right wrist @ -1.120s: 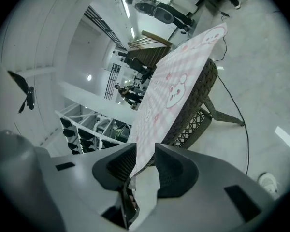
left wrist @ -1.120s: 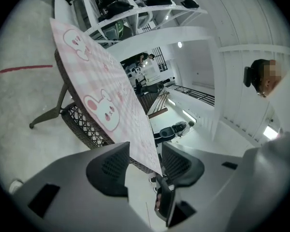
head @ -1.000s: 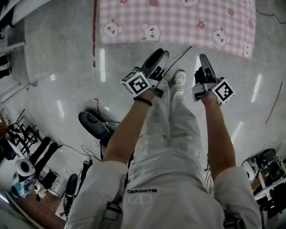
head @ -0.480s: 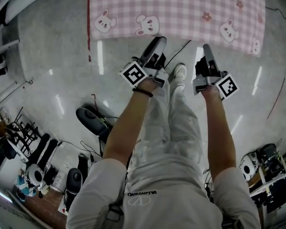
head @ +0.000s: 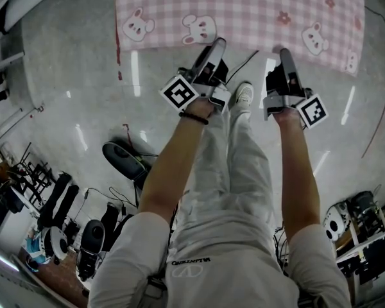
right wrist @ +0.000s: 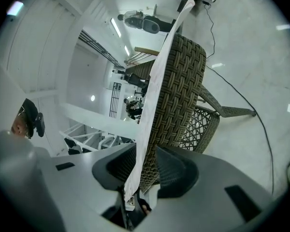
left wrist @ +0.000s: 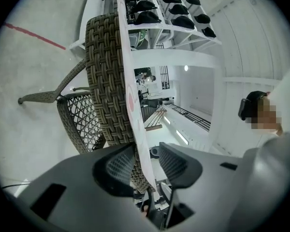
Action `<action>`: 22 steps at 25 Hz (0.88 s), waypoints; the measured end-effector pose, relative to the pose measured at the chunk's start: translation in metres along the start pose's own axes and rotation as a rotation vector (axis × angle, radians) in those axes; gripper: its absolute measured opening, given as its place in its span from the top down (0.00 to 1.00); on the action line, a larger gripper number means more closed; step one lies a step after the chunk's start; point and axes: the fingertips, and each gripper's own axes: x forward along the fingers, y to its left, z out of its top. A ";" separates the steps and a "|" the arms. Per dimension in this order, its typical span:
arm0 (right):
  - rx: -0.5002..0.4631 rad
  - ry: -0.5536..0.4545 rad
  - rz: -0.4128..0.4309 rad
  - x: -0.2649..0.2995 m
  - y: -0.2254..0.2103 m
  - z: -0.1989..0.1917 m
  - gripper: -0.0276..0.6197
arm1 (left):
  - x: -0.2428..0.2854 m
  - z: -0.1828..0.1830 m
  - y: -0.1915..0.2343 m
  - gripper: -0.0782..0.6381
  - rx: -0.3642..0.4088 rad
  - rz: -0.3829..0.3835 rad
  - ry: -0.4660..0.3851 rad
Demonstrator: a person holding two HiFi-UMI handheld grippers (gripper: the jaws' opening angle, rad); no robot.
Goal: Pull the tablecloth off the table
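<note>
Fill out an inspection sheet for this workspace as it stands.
Surface: wicker table, cloth-covered, seen edge-on in both gripper views.
Job's things: pink bunny tablecloth, on the table, near edge overhanging.
Clutter: dark gear on the floor at the person's left.
Grippers: left gripper and right gripper, jaws apart, each straddling the cloth edge and table rim.
Cables: black cable on the floor by the table.
Surroundings: white rack holding dark items; red floor line.
</note>
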 end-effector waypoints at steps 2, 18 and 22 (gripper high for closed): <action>0.004 -0.004 0.008 0.005 0.000 0.002 0.76 | 0.005 0.002 0.000 0.69 -0.001 -0.011 -0.002; 0.043 -0.064 0.020 0.014 0.001 0.008 0.94 | 0.013 0.007 0.003 0.88 -0.040 -0.007 -0.035; 0.041 -0.073 0.017 0.015 0.002 0.008 0.94 | 0.013 0.007 0.004 0.88 -0.028 -0.008 -0.033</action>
